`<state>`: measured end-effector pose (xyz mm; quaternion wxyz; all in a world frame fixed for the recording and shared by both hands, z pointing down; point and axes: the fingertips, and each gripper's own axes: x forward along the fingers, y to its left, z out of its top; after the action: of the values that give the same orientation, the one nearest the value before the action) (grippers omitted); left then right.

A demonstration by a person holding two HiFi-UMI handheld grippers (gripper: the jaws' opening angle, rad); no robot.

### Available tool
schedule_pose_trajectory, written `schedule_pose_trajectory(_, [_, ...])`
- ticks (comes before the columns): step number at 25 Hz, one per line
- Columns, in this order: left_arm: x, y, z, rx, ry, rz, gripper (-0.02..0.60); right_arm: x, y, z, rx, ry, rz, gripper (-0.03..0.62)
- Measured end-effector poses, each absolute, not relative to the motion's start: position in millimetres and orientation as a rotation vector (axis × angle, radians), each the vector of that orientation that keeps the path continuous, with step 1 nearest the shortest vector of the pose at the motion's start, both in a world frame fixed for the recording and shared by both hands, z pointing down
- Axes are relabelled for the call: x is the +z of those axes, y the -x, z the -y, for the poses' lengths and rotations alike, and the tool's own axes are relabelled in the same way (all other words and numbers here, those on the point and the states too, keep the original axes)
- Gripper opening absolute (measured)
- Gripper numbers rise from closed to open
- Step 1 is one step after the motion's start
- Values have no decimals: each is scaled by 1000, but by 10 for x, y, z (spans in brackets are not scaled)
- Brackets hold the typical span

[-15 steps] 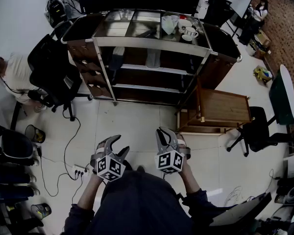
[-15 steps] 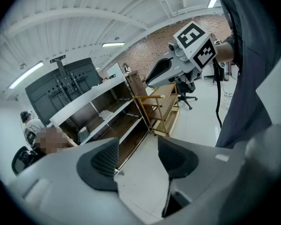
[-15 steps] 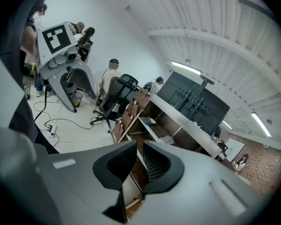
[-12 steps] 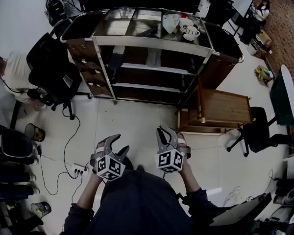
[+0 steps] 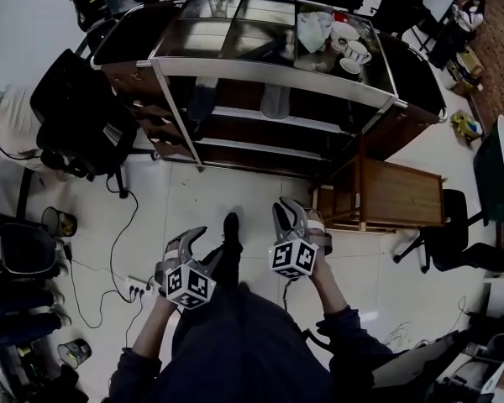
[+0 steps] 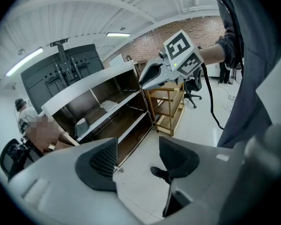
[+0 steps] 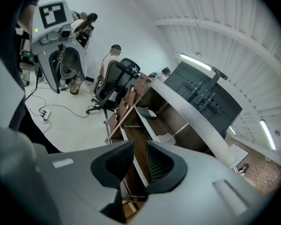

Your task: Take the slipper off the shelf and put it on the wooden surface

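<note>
While neither is holding anything — jaws of the left gripper (image 5: 193, 240) standing apart, those of the right gripper (image 5: 287, 210) nearly together — the slipper (image 5: 203, 99) is lying on the shelf (image 5: 269, 71), middle tier. Reaching in that narrow is probably risking shoving it backward.

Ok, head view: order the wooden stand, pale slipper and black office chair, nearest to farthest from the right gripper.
1. wooden stand, close on the right.
2. pale slipper, ahead on the shelf.
3. black office chair, far left.
</note>
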<state>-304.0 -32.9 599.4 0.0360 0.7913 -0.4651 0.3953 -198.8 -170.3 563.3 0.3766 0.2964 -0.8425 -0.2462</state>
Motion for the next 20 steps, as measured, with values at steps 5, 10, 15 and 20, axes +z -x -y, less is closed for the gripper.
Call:
schedule_pose_trajectory(5, [6172,3392,1123,1222,-2413,1401,287,5903,2390,2905,-701,-749,2064,92])
schedule_pose_trajectory(10, [6298,3760,2086,1208,-2404,1384,291,6307,2748,4063,-690,-709,2008,114])
schedule_pose_trajectory(15, [6541,4018,3020,1197,-2425,1329,293,6790,3031,4867,-776,-623,1911,184])
schedule_pose_trajectory(20, [6642,4055,3553,1176,-2467,1263,293,7161,3125,5243,-843,-570,1807,212])
